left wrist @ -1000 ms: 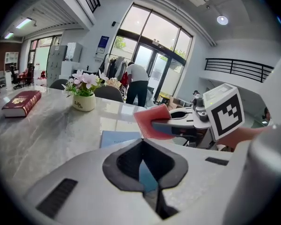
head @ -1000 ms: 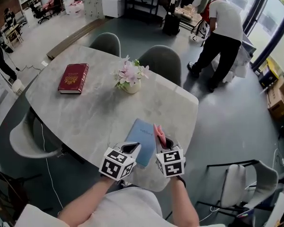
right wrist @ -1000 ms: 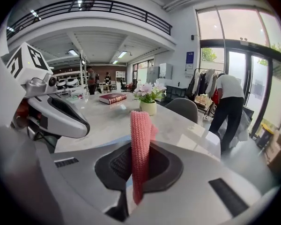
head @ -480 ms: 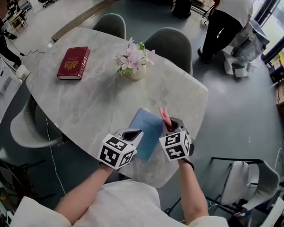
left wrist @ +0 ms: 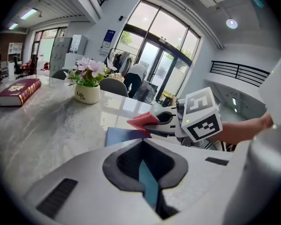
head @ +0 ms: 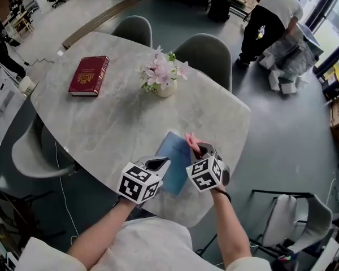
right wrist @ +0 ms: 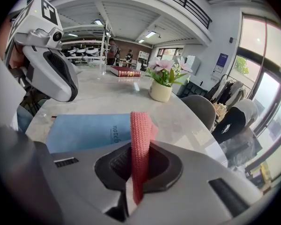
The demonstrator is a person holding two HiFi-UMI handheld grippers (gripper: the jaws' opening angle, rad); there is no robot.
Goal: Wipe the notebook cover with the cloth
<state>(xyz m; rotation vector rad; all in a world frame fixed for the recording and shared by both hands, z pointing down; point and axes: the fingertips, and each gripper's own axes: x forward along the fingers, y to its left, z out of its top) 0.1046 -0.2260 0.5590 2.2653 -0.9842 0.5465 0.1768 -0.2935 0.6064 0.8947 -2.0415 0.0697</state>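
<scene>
- On the oval grey marble-look table [head: 113, 123], the nearest clutter to the flat light-blue notebook [head: 173, 164] is a cream pot of pink flowers [head: 163, 77], well beyond the notebook's far end.
- A dark red hardback book [head: 88, 75] lies further off, beyond the notebook to my left.
- Two grey shell chairs [head: 202, 55] are tucked in past the pot, and a person [head: 269, 17] bends over on the floor beyond them.
- The notebook lies at the table's near edge, cover up and smooth.
- My right gripper [head: 199, 150] is clamped on a folded pink knitted cloth [right wrist: 140, 142], which stands upright over the notebook's right edge.
- My left gripper [left wrist: 149, 193] sits at the notebook's left edge, jaws a narrow slit apart with the blue cover showing through and nothing clamped.
</scene>
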